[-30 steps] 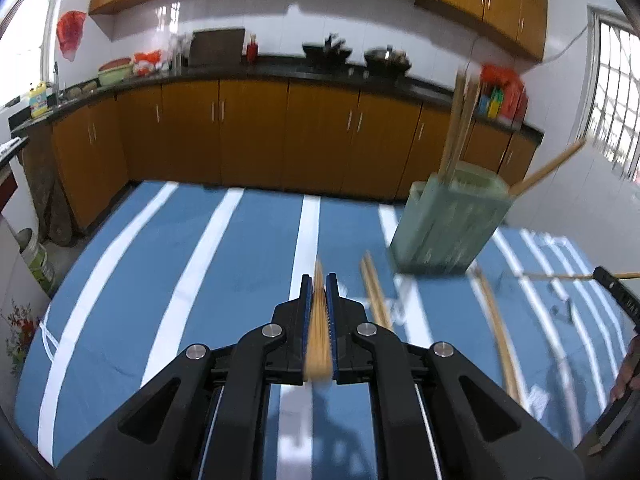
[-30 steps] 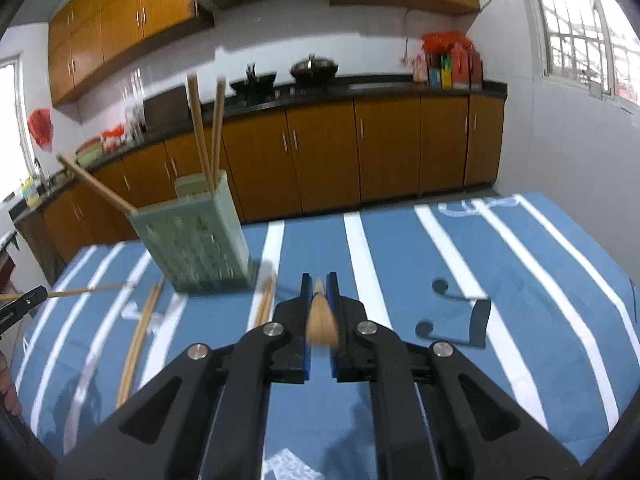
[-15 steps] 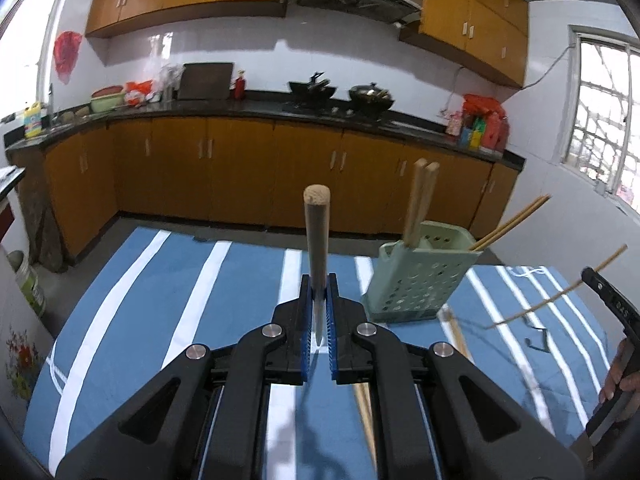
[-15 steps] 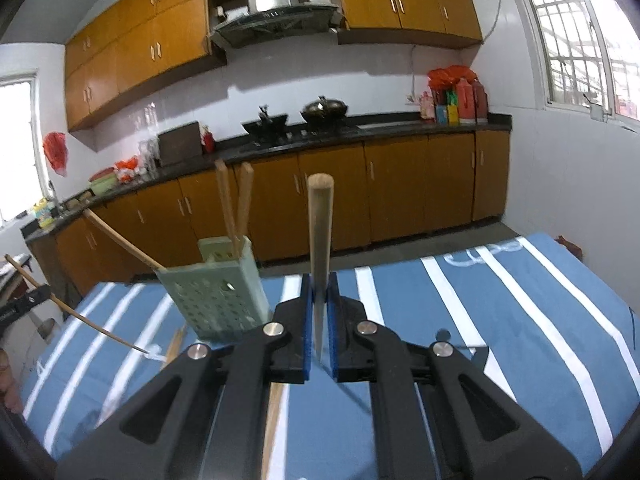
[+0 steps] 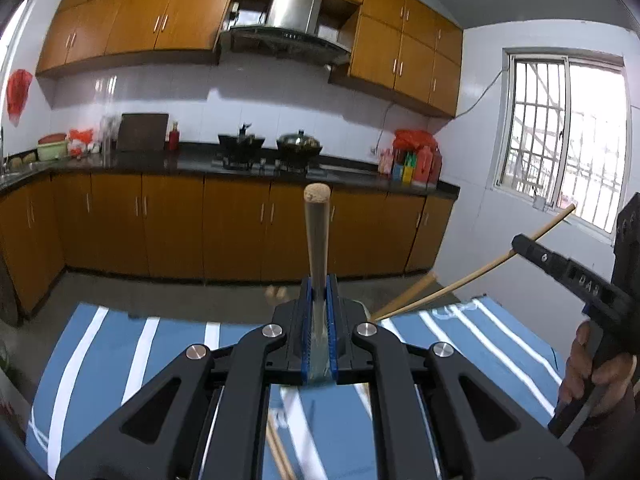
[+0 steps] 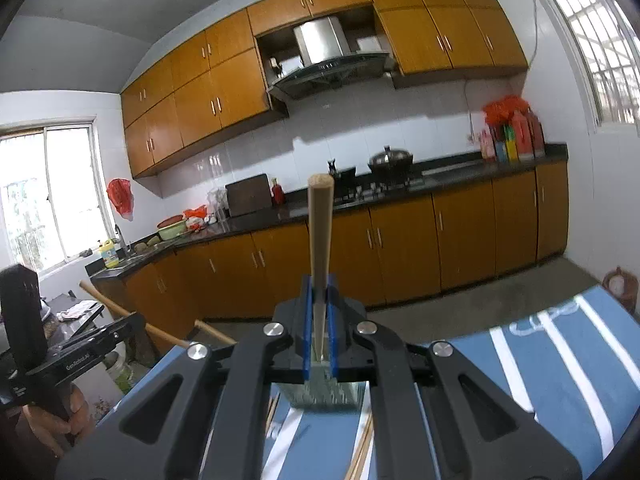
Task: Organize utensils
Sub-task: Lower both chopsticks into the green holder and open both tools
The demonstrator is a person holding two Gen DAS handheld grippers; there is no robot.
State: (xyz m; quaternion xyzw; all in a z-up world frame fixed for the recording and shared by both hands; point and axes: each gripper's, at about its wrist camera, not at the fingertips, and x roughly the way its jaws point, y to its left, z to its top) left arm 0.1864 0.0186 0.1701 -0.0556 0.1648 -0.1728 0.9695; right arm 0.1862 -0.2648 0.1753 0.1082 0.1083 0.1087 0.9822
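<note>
Both grippers (image 5: 319, 300) (image 6: 319, 300) apparently clamp upright chopsticks (image 5: 316, 236) (image 6: 319, 232).

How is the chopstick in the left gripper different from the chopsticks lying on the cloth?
The chopstick is pinched in the shut left gripper; nothing holds the loose chopsticks. The chopstick is lifted off the table and points out ahead of the gripper; the loose chopsticks lie flat on the striped cloth. Both are pale wood.
</note>
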